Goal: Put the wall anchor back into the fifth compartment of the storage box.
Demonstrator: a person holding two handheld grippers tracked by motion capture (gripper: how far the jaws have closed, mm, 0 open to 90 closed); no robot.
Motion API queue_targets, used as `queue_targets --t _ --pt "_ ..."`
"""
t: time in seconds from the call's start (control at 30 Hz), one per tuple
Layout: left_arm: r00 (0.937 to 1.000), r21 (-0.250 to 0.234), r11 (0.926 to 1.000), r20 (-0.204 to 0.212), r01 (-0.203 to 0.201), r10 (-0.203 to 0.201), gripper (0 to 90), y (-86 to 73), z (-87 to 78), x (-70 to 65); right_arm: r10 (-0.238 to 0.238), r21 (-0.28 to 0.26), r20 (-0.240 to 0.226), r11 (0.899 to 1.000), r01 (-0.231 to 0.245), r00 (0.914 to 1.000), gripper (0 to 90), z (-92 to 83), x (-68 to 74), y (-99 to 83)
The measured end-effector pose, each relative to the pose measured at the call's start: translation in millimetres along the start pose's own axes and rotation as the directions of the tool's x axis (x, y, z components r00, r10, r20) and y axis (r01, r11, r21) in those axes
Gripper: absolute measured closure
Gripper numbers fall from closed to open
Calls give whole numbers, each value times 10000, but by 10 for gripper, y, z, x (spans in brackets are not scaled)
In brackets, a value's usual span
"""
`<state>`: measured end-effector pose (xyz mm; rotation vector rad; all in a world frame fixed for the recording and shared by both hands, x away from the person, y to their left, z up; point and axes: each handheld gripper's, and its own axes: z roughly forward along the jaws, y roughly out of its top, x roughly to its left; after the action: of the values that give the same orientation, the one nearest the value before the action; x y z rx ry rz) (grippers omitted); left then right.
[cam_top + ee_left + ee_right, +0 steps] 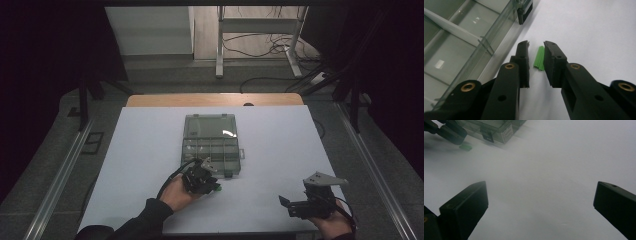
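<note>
Left gripper is down on the white table just beside the clear compartment box, jaws narrowed around the green wall plug with a sliver of gap on one side, while the right gripper hovers wide open, well apart.

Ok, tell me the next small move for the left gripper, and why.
Probably close the left gripper the rest of the way on the green plug. The plug lies on the white sheet between the jaws, against one pad, with a gap to the other, beside the open clear organizer box.
</note>
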<state>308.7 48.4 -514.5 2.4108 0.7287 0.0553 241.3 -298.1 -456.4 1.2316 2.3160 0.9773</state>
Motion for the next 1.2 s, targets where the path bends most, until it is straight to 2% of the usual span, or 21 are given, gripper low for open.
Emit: queue_targets --t 0.07,0.1,0.13,0.27,0.33,0.4,0.47,0.6,0.7,0.8,0.83,1.1,1.2 --pt "9997 208 9995 -73 -235 237 754 -3 7 17 -21 8 -4 10000 21 10000 1 0 0 0" --pt "9997 195 9996 -142 -184 186 757 -5 19 13 -25 11 -3 10000 25 10000 1 0 0 0" --pt "10000 21 10000 -93 26 -26 757 -6 30 2 -10 15 -6 10000 10 10000 1 1 1 1" --pt "9997 165 9996 -16 -249 249 760 1 28 3 -37 16 -1 10000 37 10000 1 2 1 0" --pt "9998 41 9999 116 -152 152 763 6 34 -17 -41 16 -2 10000 41 10000 1 2 2 0" --pt "9992 199 9990 -14 -390 390 763 15 29 -17 -49 21 -14 10000 49 10000 1 3 3 0" --pt "9989 228 9990 -269 -377 383 764 13 40 -16 -48 28 -12 10000 48 10000 1 4 3 1" --pt "9996 128 9997 -202 -203 206 761 9 45 4 -59 26 -16 10000 59 10000 1 4 4 1" --pt "9996 140 9996 -134 -260 262 769 10 54 1 -55 37 -19 10000 55 10000 1 5 4 1" --pt "9982 316 9989 -474 -346 361 773 5 75 3 -70 36 -19 10000 70 10000 1 5 3 -1" --pt "9988 262 9993 -397 -274 285 775 1 74 10 -56 35 -16 10000 56 10000 1 4 3 0" --pt "9979 376 9981 -429 -479 495 838 9 74 6 -78 37 -26 10000 78 10000 1 5 4 0" --pt "9986 361 9986 -348 -386 399 844 7 69 17 -83 35 -25 10000 83 10000 1 5 4 0"
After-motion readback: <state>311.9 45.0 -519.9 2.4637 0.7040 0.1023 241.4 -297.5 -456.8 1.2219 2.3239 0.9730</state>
